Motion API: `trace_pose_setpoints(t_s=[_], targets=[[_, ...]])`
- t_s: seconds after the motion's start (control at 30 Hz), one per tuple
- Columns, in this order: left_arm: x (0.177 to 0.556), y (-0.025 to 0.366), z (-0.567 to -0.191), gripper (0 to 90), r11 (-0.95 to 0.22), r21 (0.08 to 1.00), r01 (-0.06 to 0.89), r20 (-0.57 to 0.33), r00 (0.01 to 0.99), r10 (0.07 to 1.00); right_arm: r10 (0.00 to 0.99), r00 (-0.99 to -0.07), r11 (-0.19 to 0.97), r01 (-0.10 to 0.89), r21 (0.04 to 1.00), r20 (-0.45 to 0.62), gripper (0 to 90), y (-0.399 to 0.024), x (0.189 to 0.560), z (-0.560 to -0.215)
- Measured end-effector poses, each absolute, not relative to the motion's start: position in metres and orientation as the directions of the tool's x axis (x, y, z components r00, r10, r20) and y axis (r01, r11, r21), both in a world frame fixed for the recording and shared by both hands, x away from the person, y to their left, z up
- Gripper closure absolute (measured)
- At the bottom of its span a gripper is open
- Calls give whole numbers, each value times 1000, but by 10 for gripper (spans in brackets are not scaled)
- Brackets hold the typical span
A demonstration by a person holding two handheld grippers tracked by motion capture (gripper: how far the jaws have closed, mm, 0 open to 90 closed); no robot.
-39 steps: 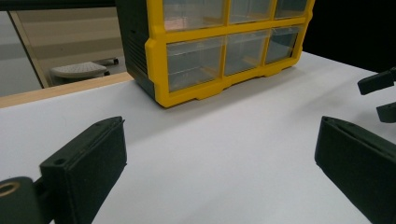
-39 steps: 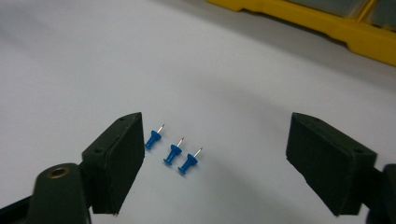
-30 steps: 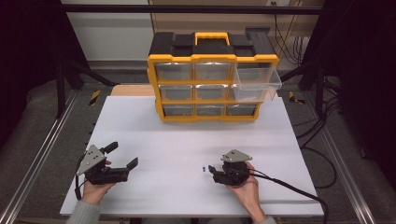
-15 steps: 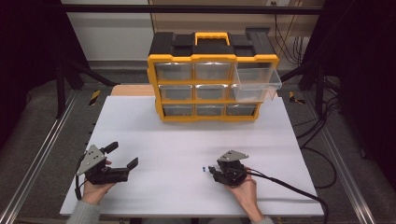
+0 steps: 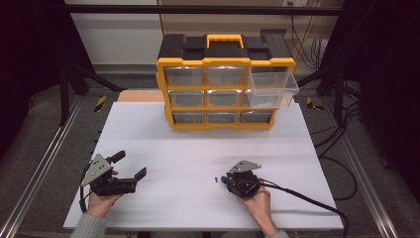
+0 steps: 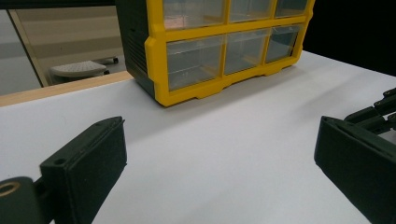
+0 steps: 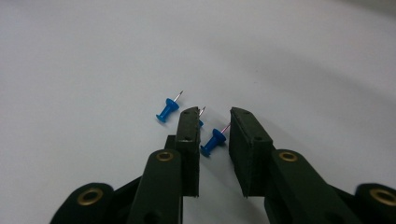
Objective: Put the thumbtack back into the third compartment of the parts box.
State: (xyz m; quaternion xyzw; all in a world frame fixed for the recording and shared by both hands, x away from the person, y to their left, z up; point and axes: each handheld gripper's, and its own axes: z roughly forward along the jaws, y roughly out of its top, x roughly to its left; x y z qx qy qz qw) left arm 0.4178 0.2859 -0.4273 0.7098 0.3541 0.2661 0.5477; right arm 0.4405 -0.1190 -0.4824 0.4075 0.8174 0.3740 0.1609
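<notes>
Three blue pushpins lie on the white table (image 7: 93, 56). One pushpin (image 7: 167, 111) lies free to the left of the jaws. A second (image 7: 201, 122) is mostly hidden behind the left jaw. The third (image 7: 212, 142) lies between the jaws of my right gripper (image 7: 215, 116), whose jaws have just been closing around it; a narrow gap still shows. In the high view the right gripper (image 5: 225, 179) sits low at the table's front right with the pins (image 5: 217, 179) at its tips. My left gripper (image 5: 131, 164) rests at the front left, open and holding nothing (image 6: 224, 177).
A yellow and black drawer cabinet (image 5: 225, 84) stands at the back of the table (image 6: 224, 51). Its clear top right drawer (image 5: 272, 89) is pulled out. A black cable (image 5: 307, 201) trails right from the right gripper. Metal rails run along both table sides.
The right gripper's jaws have narrowed toward the blue pins while the hand stayed nearly in place. The left gripper has not moved.
</notes>
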Motion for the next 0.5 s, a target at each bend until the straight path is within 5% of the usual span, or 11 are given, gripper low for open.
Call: trace_pose_setpoints(t_s=[0.5], targets=[[418, 286, -427, 19, -149, 966, 211, -10, 609, 793, 786, -618, 401, 545, 736, 29, 844, -120, 442, -483]])
